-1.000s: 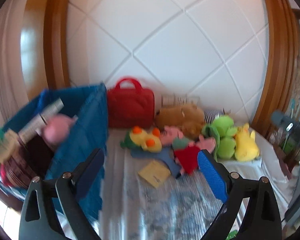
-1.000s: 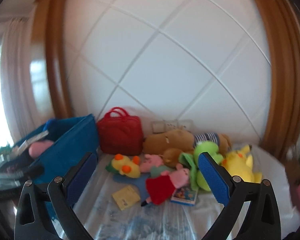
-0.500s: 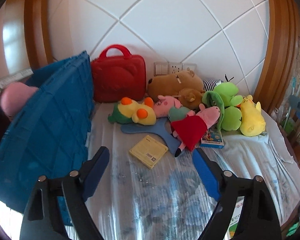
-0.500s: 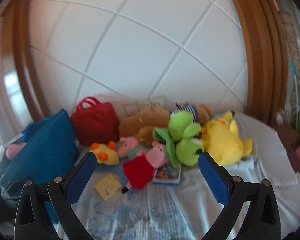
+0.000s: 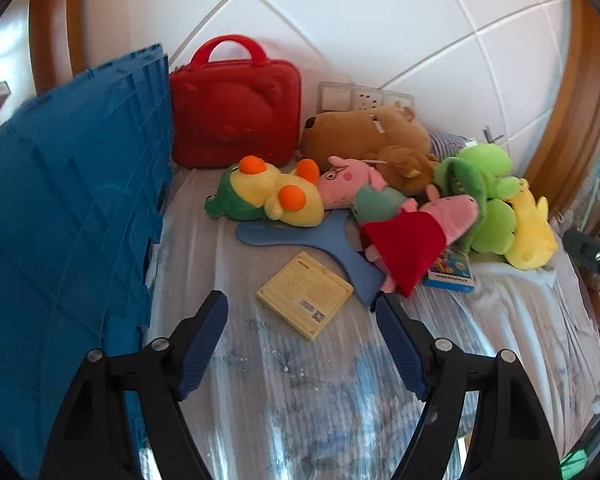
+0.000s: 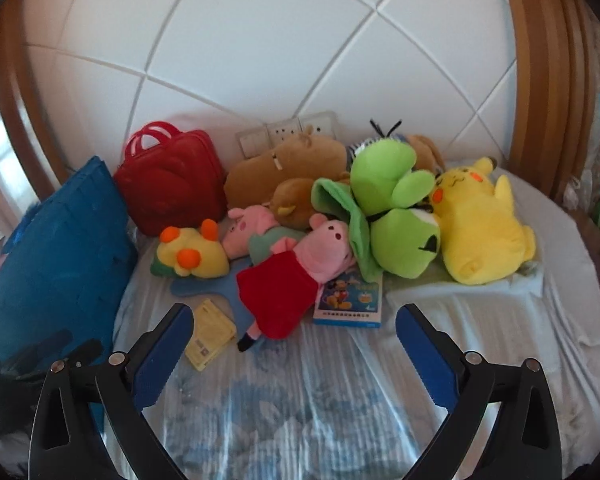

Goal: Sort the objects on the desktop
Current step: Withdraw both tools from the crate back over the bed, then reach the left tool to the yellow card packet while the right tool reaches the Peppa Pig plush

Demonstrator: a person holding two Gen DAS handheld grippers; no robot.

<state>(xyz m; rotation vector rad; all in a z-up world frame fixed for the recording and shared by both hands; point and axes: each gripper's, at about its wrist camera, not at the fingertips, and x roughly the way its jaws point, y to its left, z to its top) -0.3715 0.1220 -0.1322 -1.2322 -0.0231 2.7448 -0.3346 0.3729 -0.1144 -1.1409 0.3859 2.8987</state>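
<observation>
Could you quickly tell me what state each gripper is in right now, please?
Left gripper: open, holding nothing.
Right gripper: open, holding nothing.

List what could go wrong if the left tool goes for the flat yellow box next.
1. The yellow box lies flat on the soft covered surface, so the open left tool may slide over it rather than grip it.
2. The red-dress pig plush and the blue flat piece lie close beside it and could get nudged or pinched.
</observation>
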